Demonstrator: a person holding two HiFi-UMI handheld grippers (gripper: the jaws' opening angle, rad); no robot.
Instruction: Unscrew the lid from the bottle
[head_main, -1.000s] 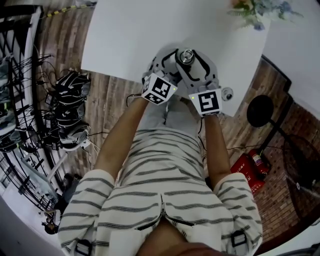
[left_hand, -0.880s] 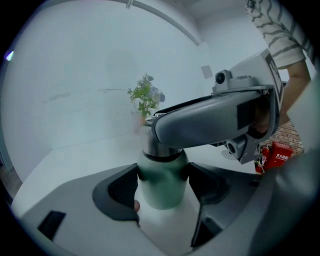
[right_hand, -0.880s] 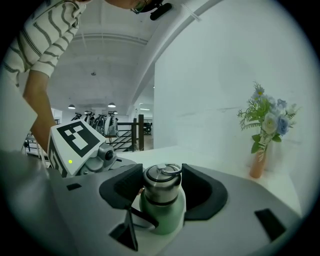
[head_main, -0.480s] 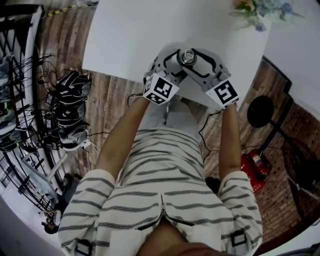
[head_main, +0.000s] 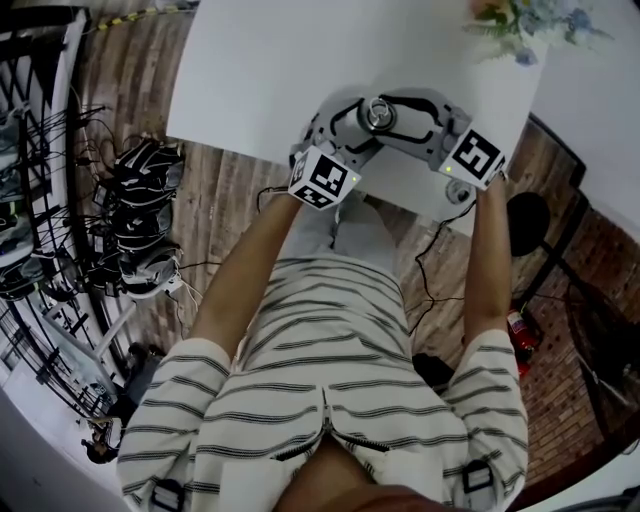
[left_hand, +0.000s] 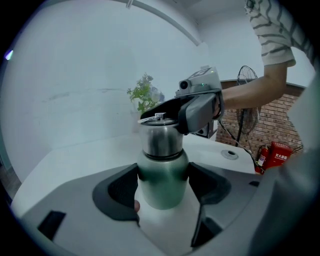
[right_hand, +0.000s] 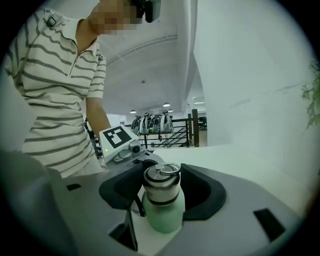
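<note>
The white counter (head_main: 260, 70) fills the upper part of the head view, above a wooden floor (head_main: 215, 210). A person in a striped shirt (head_main: 330, 380) stands at its near edge, with both arms stretched forward. A plant with small flowers (head_main: 525, 25) stands at the far right corner of the counter, well apart from the work.

The left tongs (left_hand: 162, 187) reach in from the near left side. Their dark pads are closed on the green body of the bottle (left_hand: 162, 180), one pad on each side, so they are fairly wide. The right tongs (right_hand: 161, 192) come from the right side, almost across the left ones. They hold the lid (right_hand: 161, 185) between their pads and are a little narrower.

The bottle stands upright on the counter, close to the near edge, between both pairs of tongs. Its steel lid is on top of the green body. A thin metal ring (right_hand: 170, 169) lies on top of the lid.
</note>
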